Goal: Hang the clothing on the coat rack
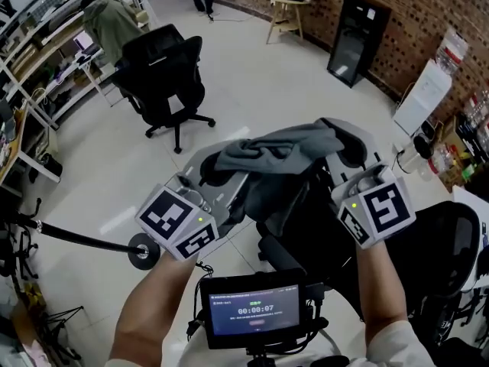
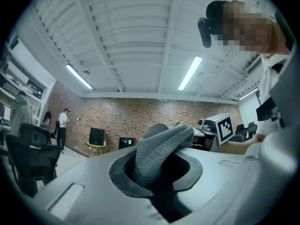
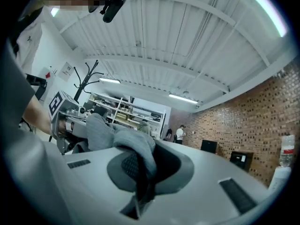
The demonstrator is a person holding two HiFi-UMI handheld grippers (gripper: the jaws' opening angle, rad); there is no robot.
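Observation:
A grey garment (image 1: 283,155) hangs bunched between my two grippers, held up in front of me. My left gripper (image 1: 218,170) is shut on one end of the cloth (image 2: 161,144), which bulges out from between its jaws (image 2: 157,172). My right gripper (image 1: 348,155) is shut on the other end (image 3: 126,142), pinched thin between its jaws (image 3: 143,172). The black coat rack (image 3: 86,78), with branching hooks, stands beyond the left gripper's marker cube (image 3: 58,104). In the head view its pole (image 1: 76,239) and round foot (image 1: 143,251) lie to my lower left.
A black office chair (image 1: 164,75) stands on the pale floor ahead, with desks and shelves (image 1: 46,60) at the left. A black cabinet (image 1: 357,37) and wooden stool (image 1: 289,14) line the brick wall. Another black chair (image 1: 451,243) is close at my right. A person (image 2: 62,125) stands far off.

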